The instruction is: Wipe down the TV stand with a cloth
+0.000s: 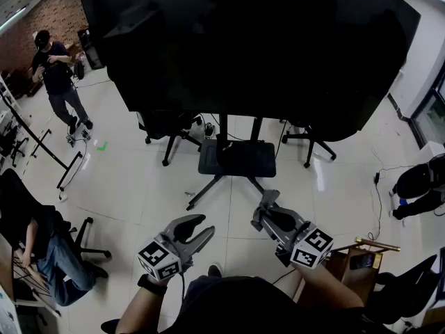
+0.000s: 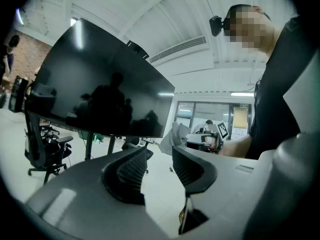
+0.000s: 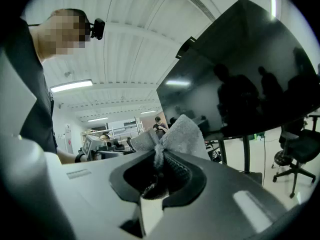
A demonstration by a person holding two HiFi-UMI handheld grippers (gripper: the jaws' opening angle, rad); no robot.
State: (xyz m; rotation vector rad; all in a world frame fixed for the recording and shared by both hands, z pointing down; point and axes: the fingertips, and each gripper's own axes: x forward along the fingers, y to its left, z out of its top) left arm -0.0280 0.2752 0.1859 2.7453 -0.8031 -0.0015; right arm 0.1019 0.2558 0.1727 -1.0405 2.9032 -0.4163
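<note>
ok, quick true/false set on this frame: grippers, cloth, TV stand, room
1. The right hand-held gripper is shut on the cloth. True.
2. The left hand-held gripper also holds a cloth. False: its jaws stand apart with nothing between them.
3. The cloth is pressed on the base of the TV stand. False: it is held in the air, apart from the stand.
4. A large dark screen is mounted on the stand. True.
5. No one else is in the room. False: a person stands at the head view's upper left.
</note>
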